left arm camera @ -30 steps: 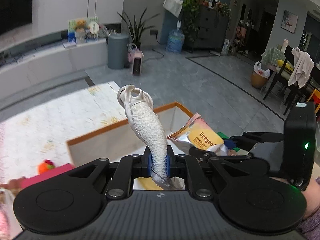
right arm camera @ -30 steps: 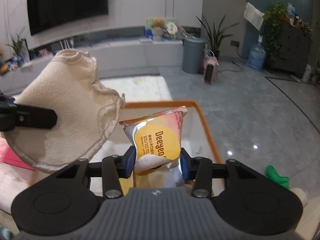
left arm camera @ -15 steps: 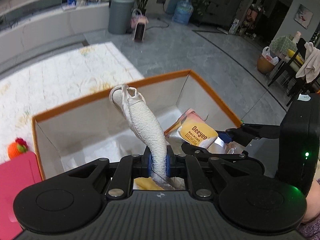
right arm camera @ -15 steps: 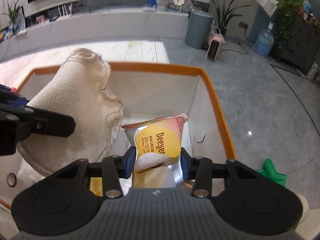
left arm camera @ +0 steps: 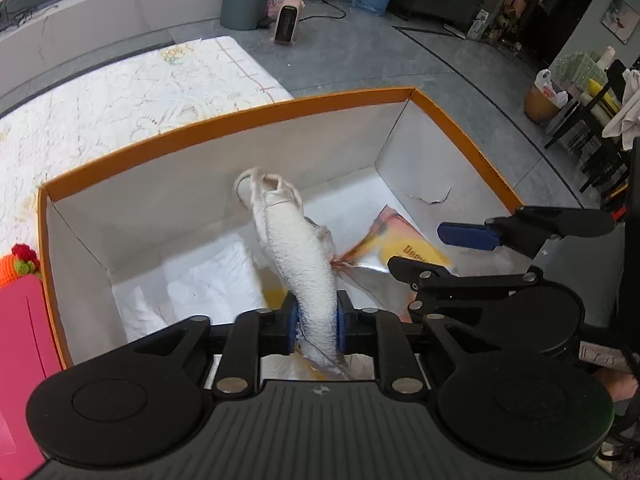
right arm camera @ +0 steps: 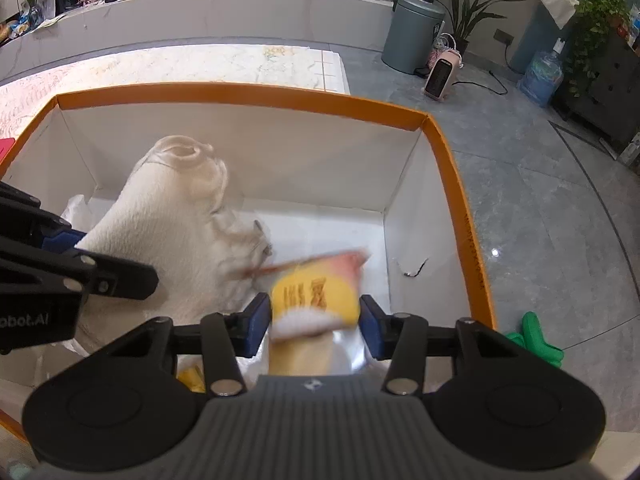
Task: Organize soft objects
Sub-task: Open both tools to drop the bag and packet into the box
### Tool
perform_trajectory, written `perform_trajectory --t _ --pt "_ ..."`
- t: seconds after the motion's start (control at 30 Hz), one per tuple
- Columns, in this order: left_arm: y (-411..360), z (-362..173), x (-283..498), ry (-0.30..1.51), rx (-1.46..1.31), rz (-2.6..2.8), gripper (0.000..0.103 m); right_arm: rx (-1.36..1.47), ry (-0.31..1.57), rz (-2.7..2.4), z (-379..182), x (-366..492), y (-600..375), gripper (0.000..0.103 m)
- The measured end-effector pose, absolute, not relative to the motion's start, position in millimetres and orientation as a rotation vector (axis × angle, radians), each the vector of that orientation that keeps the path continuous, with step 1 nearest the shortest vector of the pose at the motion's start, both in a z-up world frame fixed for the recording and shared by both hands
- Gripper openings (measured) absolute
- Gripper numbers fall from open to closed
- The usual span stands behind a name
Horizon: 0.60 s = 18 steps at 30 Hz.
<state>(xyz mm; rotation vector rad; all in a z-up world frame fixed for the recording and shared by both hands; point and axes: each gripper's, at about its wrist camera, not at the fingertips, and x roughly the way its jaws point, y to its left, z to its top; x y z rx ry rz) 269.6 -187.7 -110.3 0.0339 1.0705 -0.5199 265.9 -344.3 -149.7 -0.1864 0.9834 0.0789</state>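
My left gripper (left arm camera: 316, 326) is shut on a white towel (left arm camera: 300, 264) and holds it inside an orange-rimmed white box (left arm camera: 224, 120). The towel also shows in the right wrist view (right arm camera: 176, 232), with the left gripper's fingers (right arm camera: 60, 238) at the left edge. My right gripper (right arm camera: 316, 326) stands open around a yellow and pink snack bag (right arm camera: 316, 300), which is blurred and dropping between the pads into the box (right arm camera: 468, 216). In the left wrist view the bag (left arm camera: 404, 248) lies low in the box under the right gripper's spread fingers (left arm camera: 468, 236).
White paper (left arm camera: 200, 300) lines the box floor. A pink item (left arm camera: 20, 320) and an orange knitted toy (left arm camera: 16, 264) sit left of the box. A green object (right arm camera: 536, 340) lies on the floor at its right. A patterned rug (left arm camera: 120, 92) lies beyond.
Both grippers have moved down into the box. The right gripper has opened and let the snack bag go; it is slipping down. The left still grips the towel.
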Motion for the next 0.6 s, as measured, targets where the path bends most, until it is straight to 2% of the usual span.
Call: perform_trajectory --t 0.1,0.17,0.27,0.6 --pt "-188 -105 263 1.045 0.055 -0.525 0.031 -0.192 0.976 0.077 -145 264 -343 0.049" --pt "-188 -99 258 1.015 0.072 -0.532 0.04 -0.196 0.971 0.074 -142 262 -341 0.049" --pt "-187 -90 252 0.981 0.099 -0.519 0.046 -0.198 0.965 0.071 -137 257 -338 0.055" --pt "-161 -52 219 0.865 0.119 -0.504 0.047 -0.193 0.926 0.063 -120 231 -324 0.062"
